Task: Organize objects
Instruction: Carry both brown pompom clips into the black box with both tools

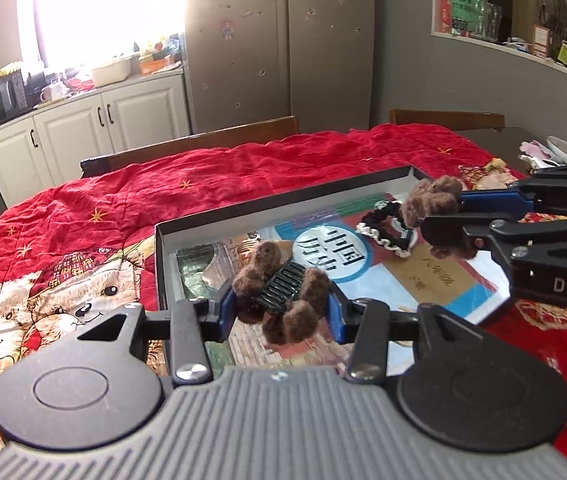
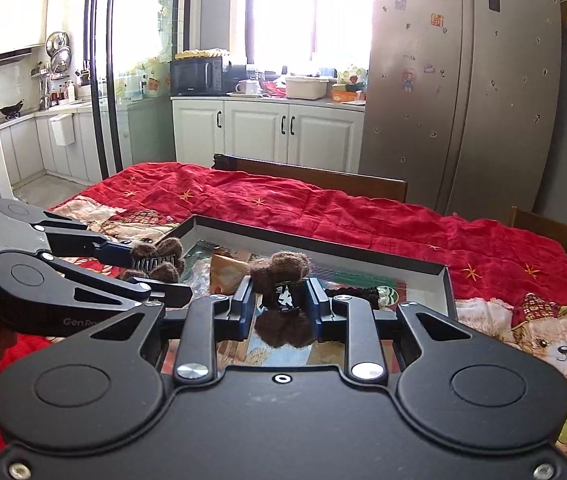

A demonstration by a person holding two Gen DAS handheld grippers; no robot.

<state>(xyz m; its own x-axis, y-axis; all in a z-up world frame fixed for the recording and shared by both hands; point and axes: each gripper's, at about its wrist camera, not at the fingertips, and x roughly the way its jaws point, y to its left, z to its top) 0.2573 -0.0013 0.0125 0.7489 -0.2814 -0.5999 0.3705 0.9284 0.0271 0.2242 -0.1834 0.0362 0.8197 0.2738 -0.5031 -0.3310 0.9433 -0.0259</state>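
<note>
Fuzzy brown hair clips, two of them, are each pinched in a gripper above a shallow box. Clamped between the blue pads of the left gripper (image 1: 281,306) is the first clip (image 1: 283,300): lumpy brown plush lobes on either side of a glossy black plastic comb with fine ridged teeth, held crosswise between the fingertips. The right gripper (image 2: 281,300) is closed more narrowly on the second clip (image 2: 281,280), whose rounded woolly lobes bulge above and below the fingers around a small black hinge at the middle. In the left wrist view that gripper reaches in from the right side, ahead of the left one, with its clip's brown tufts sticking out past the fingertips.

Under and ahead of both tools lies the box (image 1: 283,204), a flat rectangular tray with thin dark walls and a pale inner rim; its floor shows a smooth, glossy printed cover with a pale round patch and dark characters. Ahead of the left gripper, and just beside the right gripper's tips, a braided black-and-white hair band (image 1: 383,226) rests on that floor. The box sits on a crumpled red quilted cloth (image 1: 243,168) dotted with gold stars and printed with teddy bears.
</note>
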